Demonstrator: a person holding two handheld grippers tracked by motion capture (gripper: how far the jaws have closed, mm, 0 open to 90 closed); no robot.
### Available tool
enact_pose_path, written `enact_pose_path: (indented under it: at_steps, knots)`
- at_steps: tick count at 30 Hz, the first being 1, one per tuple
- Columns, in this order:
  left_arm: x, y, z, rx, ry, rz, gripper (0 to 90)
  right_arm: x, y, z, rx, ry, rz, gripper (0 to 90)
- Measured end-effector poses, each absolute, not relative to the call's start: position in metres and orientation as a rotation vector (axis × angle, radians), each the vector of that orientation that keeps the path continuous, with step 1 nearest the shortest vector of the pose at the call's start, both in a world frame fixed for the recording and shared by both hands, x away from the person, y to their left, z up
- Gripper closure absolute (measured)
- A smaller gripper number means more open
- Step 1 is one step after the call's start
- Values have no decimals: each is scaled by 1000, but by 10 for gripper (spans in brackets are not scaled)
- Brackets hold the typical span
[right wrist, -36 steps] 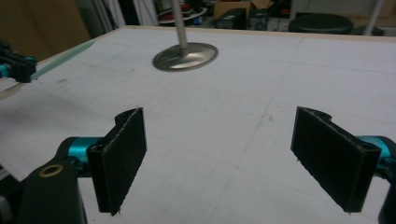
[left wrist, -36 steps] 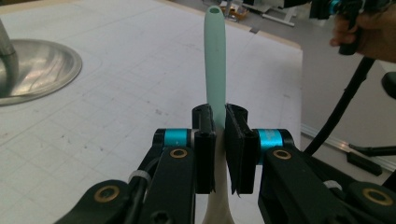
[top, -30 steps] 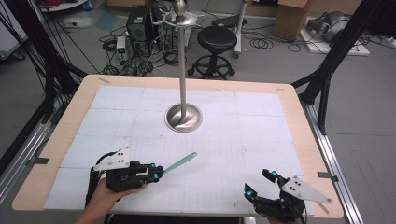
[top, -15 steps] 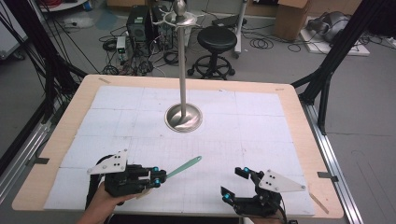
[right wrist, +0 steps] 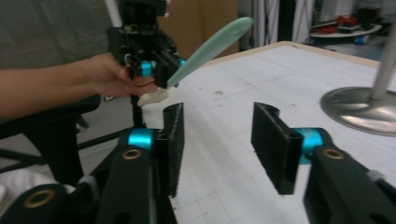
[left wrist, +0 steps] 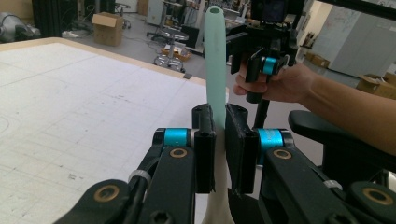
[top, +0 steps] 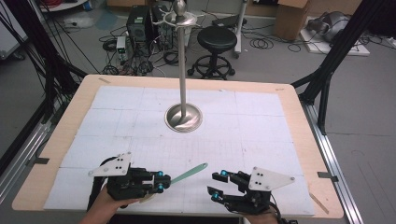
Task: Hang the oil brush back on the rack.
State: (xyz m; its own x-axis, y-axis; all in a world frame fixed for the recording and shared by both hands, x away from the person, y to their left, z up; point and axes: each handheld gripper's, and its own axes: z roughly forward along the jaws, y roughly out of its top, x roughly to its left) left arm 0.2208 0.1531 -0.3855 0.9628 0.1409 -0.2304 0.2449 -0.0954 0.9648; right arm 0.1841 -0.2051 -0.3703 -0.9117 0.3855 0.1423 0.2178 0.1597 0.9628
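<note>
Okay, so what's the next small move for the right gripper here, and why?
Probably ease the right gripper toward the free end of the green spatula to take it: its jaws stand open and empty, while the left gripper is clamped on the spatula's other end.

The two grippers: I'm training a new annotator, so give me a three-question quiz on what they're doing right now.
1. True or false: the left gripper is shut on the mint-green spatula.
2. How do the jaws of the right gripper stand? A) shut on the spatula B) open, nothing between them C) shut on the metal stand
3. Fill in: the stand's round base rests on the ____.

Key: 1 true; 2 B; 3 table.
</note>
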Motion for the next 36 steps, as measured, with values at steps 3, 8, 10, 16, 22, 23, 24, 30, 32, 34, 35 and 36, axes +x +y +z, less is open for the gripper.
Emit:
enact_pose_path:
  at_steps: [3, 8, 10, 16, 22, 23, 24, 30, 32, 34, 35, 36]
  knots:
    - [220, 152, -385, 1671, 294, -90, 819, 186, -200, -369, 585, 2299, 1847, 620]
    - [219, 150, -385, 1680, 284, -97, 819, 190, -190, -366, 557, 2298, 1862, 727]
    - [219, 148, -385, 1681, 281, -105, 818, 191, -187, -363, 550, 2300, 1869, 745]
    - [218, 146, -385, 1681, 268, -113, 818, 194, -181, -359, 536, 2305, 1883, 690]
    - [217, 144, -386, 1676, 252, -130, 818, 195, -179, -357, 536, 2296, 1924, 647]
    - [217, 144, -386, 1676, 252, -130, 818, 195, -179, -357, 536, 2296, 1924, 647]
    - [217, 144, -386, 1677, 250, -133, 818, 195, -178, -356, 530, 2295, 1931, 660]
    - [217, 143, -386, 1670, 247, -135, 817, 196, -176, -355, 517, 2290, 1975, 683]
    - [217, 143, -386, 1672, 247, -139, 817, 196, -175, -355, 517, 2288, 1986, 688]
    - [217, 142, -387, 1676, 244, -139, 817, 197, -174, -354, 511, 2287, 1998, 691]
    - [217, 142, -387, 1677, 244, -141, 817, 197, -174, -354, 509, 2286, 2007, 693]
    - [217, 142, -387, 1677, 243, -142, 817, 198, -173, -353, 508, 2286, 2011, 695]
